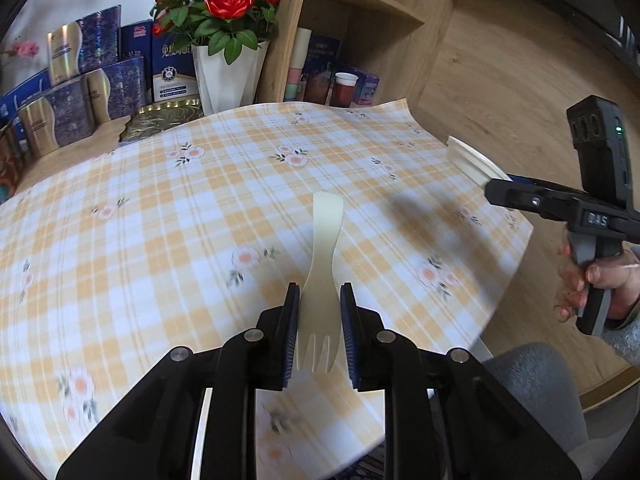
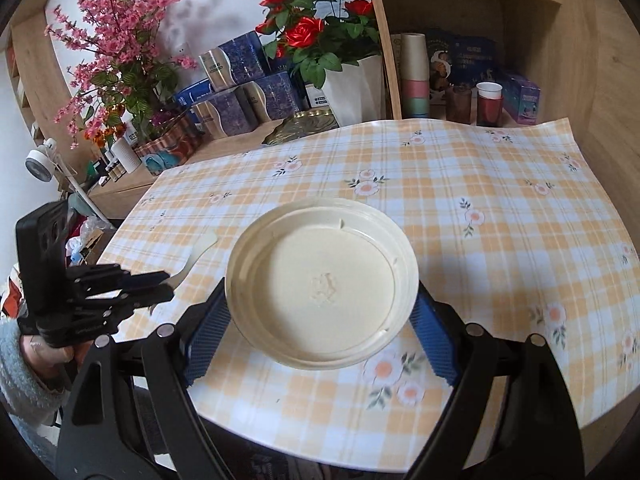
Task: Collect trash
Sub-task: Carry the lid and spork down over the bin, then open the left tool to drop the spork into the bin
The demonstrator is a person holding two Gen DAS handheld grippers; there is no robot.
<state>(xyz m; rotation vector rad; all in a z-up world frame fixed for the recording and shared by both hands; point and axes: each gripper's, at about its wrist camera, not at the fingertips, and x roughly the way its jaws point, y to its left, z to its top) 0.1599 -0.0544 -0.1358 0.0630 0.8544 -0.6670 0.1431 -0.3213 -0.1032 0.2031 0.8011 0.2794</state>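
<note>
Left gripper: the black two-finger claw with blue ribbed pads is set narrow, one pad on each side of the fork head; the left pad is seen against the fork's edge, a thin gap is seen at the right pad, so a firm hold cannot be confirmed.
Fork: the cream plastic disposable fork is laid flat on the tablecloth, tines pointed back toward the camera, handle extended away toward the table centre. In the right wrist view only its handle end is seen, beyond the left gripper.
Right gripper: the black claw with blue pads is spread wide and is closed against opposite edges of the plate; the plate is held between the pads.
Plate: the round cream disposable plastic plate is held level above the tablecloth, hollow side up. In the left wrist view its rim is seen at the right table edge, gripped by the right gripper.
Right hand: it is wrapped around the grey grip of the right tool.
Tablecloth: the orange-and-white checked cloth with flower print is spread over the table.
Background: a white vase of red artificial roses, blue gift boxes and a wooden shelf unit are placed behind the table.
</note>
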